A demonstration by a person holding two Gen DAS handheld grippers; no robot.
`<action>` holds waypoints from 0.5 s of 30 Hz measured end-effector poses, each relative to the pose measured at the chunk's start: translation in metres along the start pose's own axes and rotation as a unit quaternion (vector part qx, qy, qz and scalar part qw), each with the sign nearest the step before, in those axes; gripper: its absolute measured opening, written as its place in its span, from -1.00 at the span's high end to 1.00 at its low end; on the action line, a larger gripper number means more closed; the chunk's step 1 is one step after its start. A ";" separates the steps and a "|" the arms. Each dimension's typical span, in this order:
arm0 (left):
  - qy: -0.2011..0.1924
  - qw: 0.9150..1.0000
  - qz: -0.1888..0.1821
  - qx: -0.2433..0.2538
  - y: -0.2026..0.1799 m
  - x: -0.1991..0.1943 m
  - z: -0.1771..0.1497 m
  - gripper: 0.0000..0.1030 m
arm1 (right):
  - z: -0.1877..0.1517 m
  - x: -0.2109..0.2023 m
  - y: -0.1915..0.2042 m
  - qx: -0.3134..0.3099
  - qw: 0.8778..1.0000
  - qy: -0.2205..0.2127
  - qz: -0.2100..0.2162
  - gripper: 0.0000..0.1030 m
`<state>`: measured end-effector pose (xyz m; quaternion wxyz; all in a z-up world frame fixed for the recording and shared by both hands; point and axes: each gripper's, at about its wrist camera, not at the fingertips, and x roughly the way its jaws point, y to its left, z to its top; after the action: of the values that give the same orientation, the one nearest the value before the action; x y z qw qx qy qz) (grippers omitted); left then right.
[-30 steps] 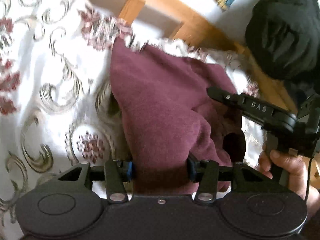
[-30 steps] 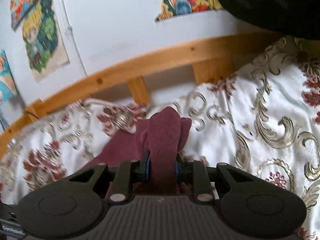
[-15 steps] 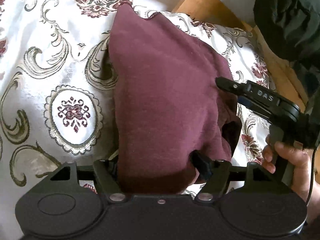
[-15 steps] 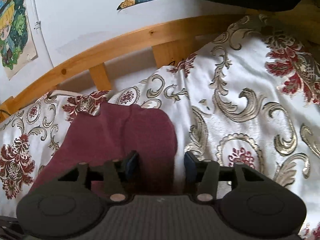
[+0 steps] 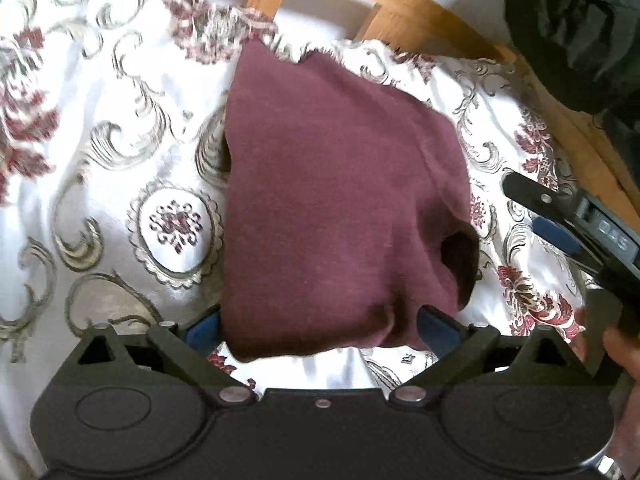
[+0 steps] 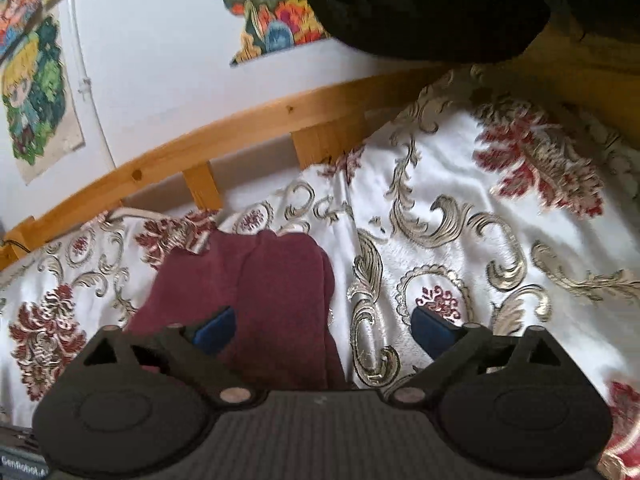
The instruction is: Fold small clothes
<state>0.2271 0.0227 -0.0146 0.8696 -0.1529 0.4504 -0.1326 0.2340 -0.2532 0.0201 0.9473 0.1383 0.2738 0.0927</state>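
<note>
A small maroon garment [image 5: 336,208] lies folded on the patterned bedspread [image 5: 100,184]. My left gripper [image 5: 316,326] is open, its blue pads either side of the garment's near edge, not gripping it. My right gripper [image 6: 324,326] is open above the bedspread, with the garment [image 6: 264,292] under its left finger. The right gripper also shows in the left wrist view [image 5: 568,220], held to the right of the garment, apart from it.
A wooden bed rail [image 6: 224,148] runs along the far edge, with a white wall and colourful pictures [image 6: 32,92] behind. A dark black bundle [image 5: 576,32] sits at the upper right. White and red floral bedspread [image 6: 480,240] spreads to the right.
Both grippers have opened and let go of the maroon garment, which now lies flat on the bed. The right gripper has drawn back to the right.
</note>
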 end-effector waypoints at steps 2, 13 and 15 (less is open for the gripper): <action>-0.011 1.000 0.012 0.014 -0.008 -0.013 -0.002 -0.96 | 0.000 -0.018 0.003 -0.003 1.000 -0.013 0.004 -0.99; -0.118 0.991 0.033 0.059 -0.035 -0.118 -0.028 -0.98 | -0.017 -0.124 0.029 -0.059 0.996 -0.067 0.018 -0.99; -0.132 0.989 0.036 0.063 -0.037 -0.136 -0.036 -0.99 | -0.021 -0.142 0.032 -0.067 0.995 -0.077 0.019 -0.99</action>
<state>0.1178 0.0337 0.0813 0.9335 -0.0980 0.3275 -0.1083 0.1010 -0.2545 0.0830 0.9708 0.0865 0.1901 0.1181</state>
